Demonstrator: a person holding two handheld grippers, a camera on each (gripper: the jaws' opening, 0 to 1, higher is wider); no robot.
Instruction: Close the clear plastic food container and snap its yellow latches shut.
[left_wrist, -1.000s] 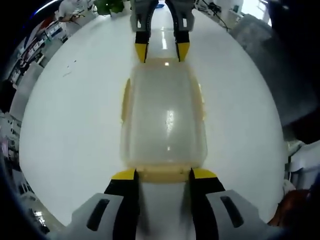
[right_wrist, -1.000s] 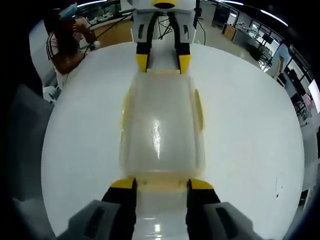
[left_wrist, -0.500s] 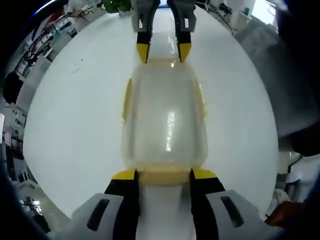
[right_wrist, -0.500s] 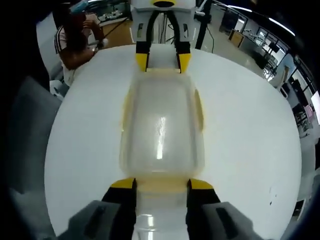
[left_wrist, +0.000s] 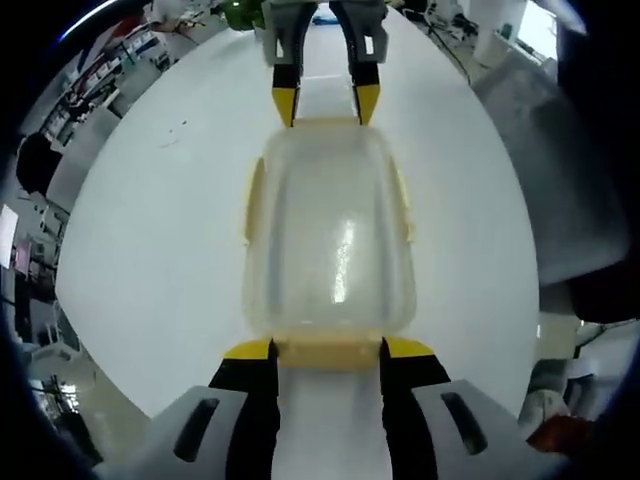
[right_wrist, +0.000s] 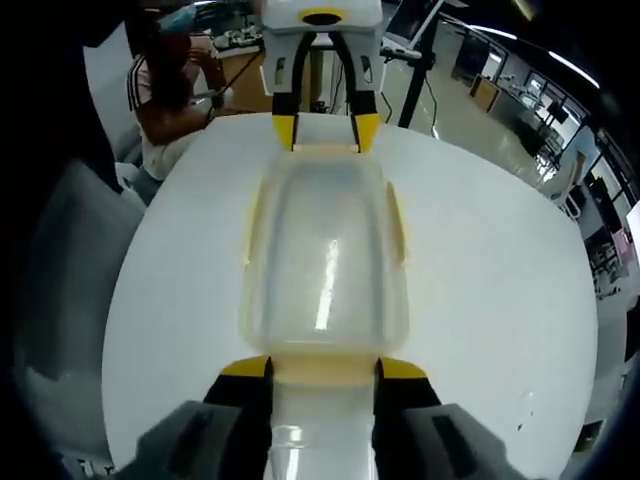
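1. Now we see the clear container (left_wrist: 328, 235) lying lidded on the white desk (left_wrist: 150, 230).
2. Our left hand-held gripper (left_wrist: 326, 349) straddles one yellow end latch (left_wrist: 327, 350), jaws parted.
3. Our right hand-held gripper (right_wrist: 323, 368) likewise brackets the opposite end.

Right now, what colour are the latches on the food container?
Yellow latches on the clear container, clearest in the left gripper view.

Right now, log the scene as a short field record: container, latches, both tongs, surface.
container: clear plastic food container, lid on, lying between the two tongs
latches: yellow latch at each end; one along each long side
left tongs: open, tips astride the near end latch
right tongs: open, astride the opposite end latch
surface: white round table
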